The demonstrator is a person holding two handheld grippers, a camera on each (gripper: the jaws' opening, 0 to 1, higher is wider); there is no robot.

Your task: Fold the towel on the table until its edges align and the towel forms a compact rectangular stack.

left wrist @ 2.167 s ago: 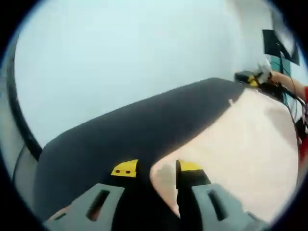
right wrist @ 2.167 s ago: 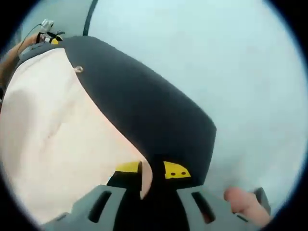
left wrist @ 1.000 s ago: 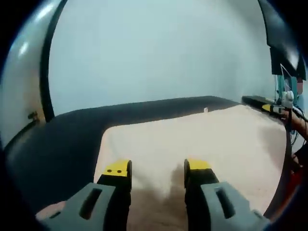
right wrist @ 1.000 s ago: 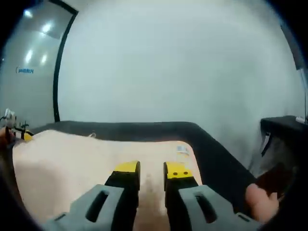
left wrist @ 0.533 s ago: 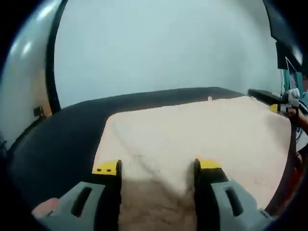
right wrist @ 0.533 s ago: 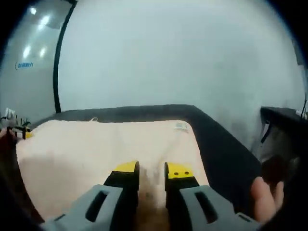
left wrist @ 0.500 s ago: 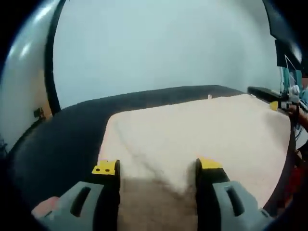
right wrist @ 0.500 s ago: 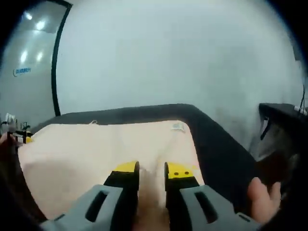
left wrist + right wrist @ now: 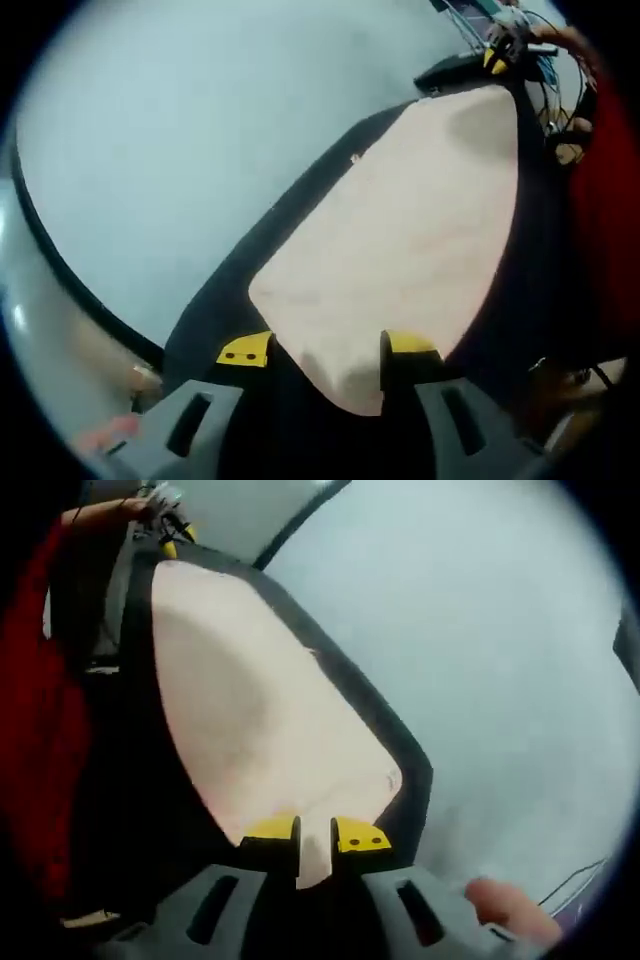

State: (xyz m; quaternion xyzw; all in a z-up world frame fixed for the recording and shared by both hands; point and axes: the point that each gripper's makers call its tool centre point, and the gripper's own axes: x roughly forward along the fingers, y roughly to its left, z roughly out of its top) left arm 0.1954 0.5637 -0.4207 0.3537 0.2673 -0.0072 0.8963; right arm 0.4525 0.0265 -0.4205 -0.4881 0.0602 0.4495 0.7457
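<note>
In the left gripper view the left gripper [image 9: 325, 352] rises from six o'clock with its yellow-tipped fingers [image 9: 245, 350] standing well apart. The near corner of the towel [image 9: 400, 240] lies in the gap between them, close against the finger on the right of the view, but the fingers do not press on it from both sides, so the gripper has hold of nothing. The pale peach towel spreads flat from that corner up toward one o'clock across the dark desk [image 9: 215, 305], whose surface shows as a band along the towel's ten o'clock side. At the far end of the towel, near one o'clock, the right gripper [image 9: 497, 60] shows small, with a yellow tip. Red clothing [image 9: 605, 200] of the person runs down the three o'clock side. A pale wall fills the area from nine to twelve o'clock.

In the right gripper view the right gripper [image 9: 315, 837] comes up from six o'clock with its fingers [image 9: 270, 830] drawn nearly together, a corner of the towel [image 9: 250, 710] pinched in the narrow slit between them. From there the towel stretches up toward eleven o'clock over the desk [image 9: 405, 790]. The left gripper [image 9: 168, 535] shows small at the towel's far end, near eleven o'clock. A red sleeve [image 9: 45, 730] lies along nine o'clock, and a fingertip of the person's hand [image 9: 505, 905] shows at four o'clock.
</note>
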